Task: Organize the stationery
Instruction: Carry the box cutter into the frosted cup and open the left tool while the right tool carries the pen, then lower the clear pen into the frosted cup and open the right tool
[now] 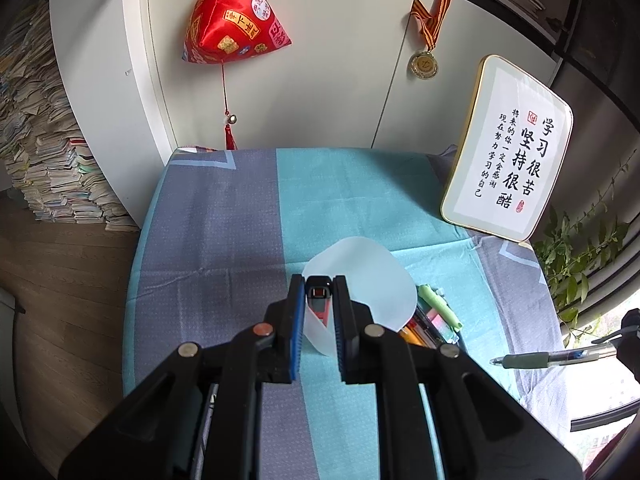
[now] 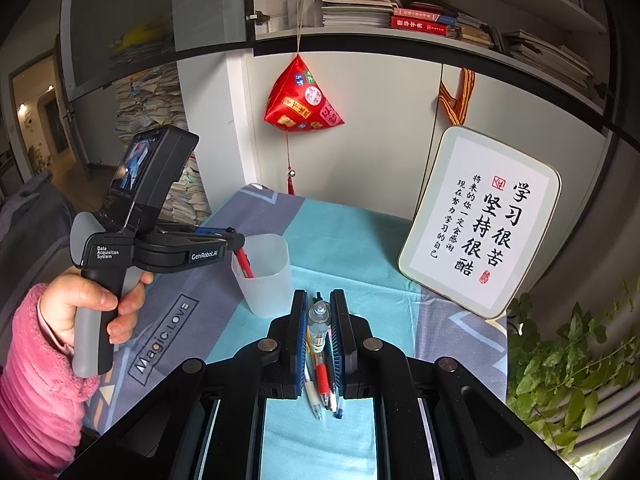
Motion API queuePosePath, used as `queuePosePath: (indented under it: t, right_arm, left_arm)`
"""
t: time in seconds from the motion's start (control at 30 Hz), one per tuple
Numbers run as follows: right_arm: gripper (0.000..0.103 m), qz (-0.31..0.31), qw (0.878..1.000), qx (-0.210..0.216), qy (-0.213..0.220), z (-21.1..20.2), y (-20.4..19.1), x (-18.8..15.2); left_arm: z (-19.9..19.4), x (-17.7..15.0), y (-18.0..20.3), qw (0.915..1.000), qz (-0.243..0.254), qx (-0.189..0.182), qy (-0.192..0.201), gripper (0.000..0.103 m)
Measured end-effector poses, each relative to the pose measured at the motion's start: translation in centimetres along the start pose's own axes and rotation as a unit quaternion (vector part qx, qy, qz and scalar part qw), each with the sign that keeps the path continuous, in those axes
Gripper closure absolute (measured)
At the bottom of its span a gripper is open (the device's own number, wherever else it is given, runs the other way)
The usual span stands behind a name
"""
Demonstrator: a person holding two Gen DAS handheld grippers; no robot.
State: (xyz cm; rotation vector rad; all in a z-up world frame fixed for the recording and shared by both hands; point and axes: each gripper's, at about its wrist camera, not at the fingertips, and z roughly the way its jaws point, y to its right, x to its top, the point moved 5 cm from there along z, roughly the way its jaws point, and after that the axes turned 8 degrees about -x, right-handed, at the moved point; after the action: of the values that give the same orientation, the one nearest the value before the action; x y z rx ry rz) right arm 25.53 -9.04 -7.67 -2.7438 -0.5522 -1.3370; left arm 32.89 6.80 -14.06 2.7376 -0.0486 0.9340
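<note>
Lowering red pen point(image 2: 244, 262) into translucent cup point(image 2: 266, 276), left tongs point(image 1: 318, 294) pinching it over the rim. Right tongs point(image 2: 319, 312) pinching clear pen point(image 2: 320, 330) near cup, above spare pens point(image 2: 320, 394) on table point(image 2: 352, 240). Risking tipped cup if pen snags wall.

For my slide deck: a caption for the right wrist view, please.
Left tool lowers a red pen into the translucent cup; right tool grips a clear pen.
</note>
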Motion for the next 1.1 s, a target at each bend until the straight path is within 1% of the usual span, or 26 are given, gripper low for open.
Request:
queuePosePath:
  t: [0.17,0.27,0.3,0.37,0.4,0.43,0.5,0.67,0.77,0.93,1.1]
  right_arm:
    - [0.091,-0.005,1.0,0.002,0.009,-0.3,-0.8,1.3]
    - [0.091,-0.009,1.0,0.003,0.017,-0.5,-1.4,2.5]
    - [0.091,-0.011,1.0,0.003,0.019,-0.5,-1.6,2.9]
    - [0.091,-0.014,1.0,0.005,0.025,-0.3,-2.1,3.8]
    - [0.091,-0.013,1.0,0.007,0.027,-0.2,-2.3,4.3]
    - [0.091,-0.012,0.999,0.011,0.029,0.0,-2.6,4.7]
    - [0.091,-0.011,0.999,0.019,0.03,0.7,-3.3,5.5]
    - [0.091,-0.009,0.999,0.036,0.02,3.4,-5.4,6.3]
    - [0.091,-0.008,0.999,0.035,0.012,5.1,-6.1,6.3]
    - [0.091,-0.01,0.999,0.029,-0.011,7.7,-6.1,5.8]
    - [0.091,0.004,0.998,0.037,-0.045,10.6,-5.7,4.9]
  left_arm:
    - [-1.5,0.2,-0.2,0.9998,-0.004,0.001,0.017,0.091]
    - [-3.4,0.1,-0.6,0.9992,-0.009,-0.001,0.039,0.091]
    - [-4.2,0.0,-0.7,0.9988,-0.009,0.0,0.049,0.089]
    - [-5.7,-0.4,-1.1,0.9977,-0.01,0.007,0.067,0.082]
    - [-6.4,-0.8,-1.3,0.997,-0.011,0.011,0.076,0.075]
    - [-6.9,-1.2,-1.5,0.9963,-0.012,0.015,0.083,0.071]
    - [-7.8,-2.0,-2.1,0.9954,-0.014,0.022,0.092,0.071]
    - [-8.3,-3.3,-3.1,0.9951,-0.023,0.026,0.093,0.071]
    - [-8.3,-3.6,-3.4,0.9948,-0.02,0.033,0.095,0.071]
    - [-8.0,-3.9,-3.4,0.9954,-0.009,0.028,0.092,0.071]
    - [-6.8,-4.2,-3.3,0.9961,-0.004,0.027,0.084,0.071]
